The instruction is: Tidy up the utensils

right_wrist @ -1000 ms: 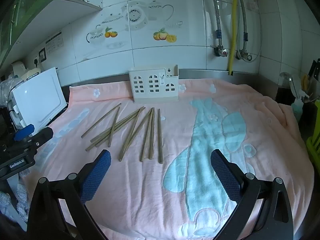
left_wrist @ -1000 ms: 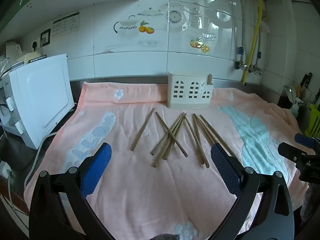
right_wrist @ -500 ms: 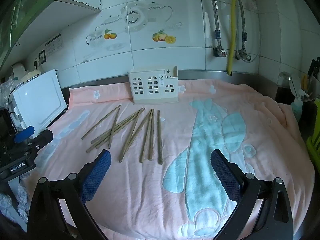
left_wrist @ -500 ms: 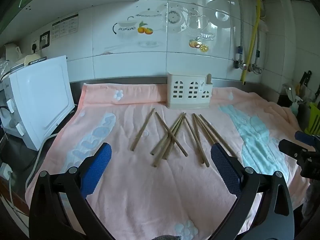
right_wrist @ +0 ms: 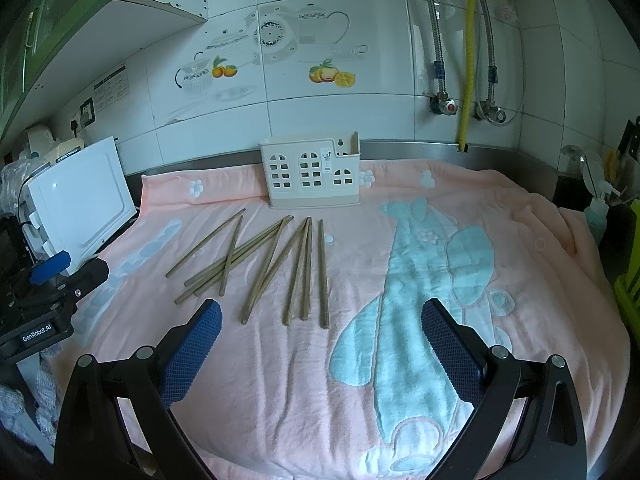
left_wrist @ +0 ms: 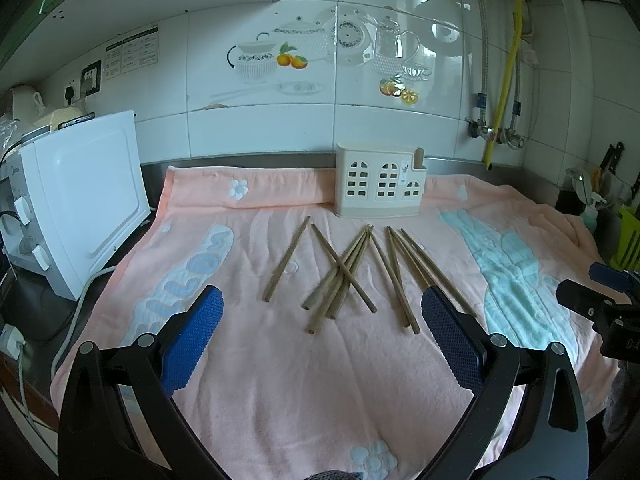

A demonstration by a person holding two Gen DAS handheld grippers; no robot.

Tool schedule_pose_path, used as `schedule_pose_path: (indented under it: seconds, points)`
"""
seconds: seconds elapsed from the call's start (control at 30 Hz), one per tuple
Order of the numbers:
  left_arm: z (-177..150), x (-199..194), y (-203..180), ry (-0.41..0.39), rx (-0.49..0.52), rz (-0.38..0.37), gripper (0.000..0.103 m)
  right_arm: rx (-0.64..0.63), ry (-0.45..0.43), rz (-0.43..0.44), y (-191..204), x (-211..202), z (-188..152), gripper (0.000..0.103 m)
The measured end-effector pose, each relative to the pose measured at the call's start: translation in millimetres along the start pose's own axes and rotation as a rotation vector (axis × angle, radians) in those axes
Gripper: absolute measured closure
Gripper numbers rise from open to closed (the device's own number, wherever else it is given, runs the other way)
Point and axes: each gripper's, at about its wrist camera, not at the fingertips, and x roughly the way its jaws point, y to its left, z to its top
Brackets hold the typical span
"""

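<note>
Chopsticks (left_wrist: 352, 276): we count about ten wooden sticks loose on the towel, in front of the holder; several in the middle cross one another, the rest lie roughly side by side.
Holder (left_wrist: 380, 180): we see a cream plastic caddy with window-shaped cut-outs, upright at the towel's far edge, just short of the tiled wall.
Towel (right_wrist: 400, 360): pink with pale blue patches, it covers the counter under everything.
Our left gripper (left_wrist: 322, 336): jaws spread wide, nothing between the blue pads, above the near towel just short of the chopsticks.
Our right gripper (right_wrist: 320, 336): also spread wide and empty, near the rightmost sticks.
Surroundings: white appliance (left_wrist: 84, 200) at the left of the towel; yellow hose (right_wrist: 466, 52) and taps on the wall.
Obstacles: we see nothing between grippers and chopsticks.
</note>
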Motion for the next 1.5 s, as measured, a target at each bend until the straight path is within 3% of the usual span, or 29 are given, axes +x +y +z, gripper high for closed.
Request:
schedule_pose_path:
  seconds: [1.5]
  points:
    - [-3.1,6.5,2.1,0.014,-0.002,0.002,0.005,-0.003,0.009,0.009,6.2,3.8,-0.8,0.006]
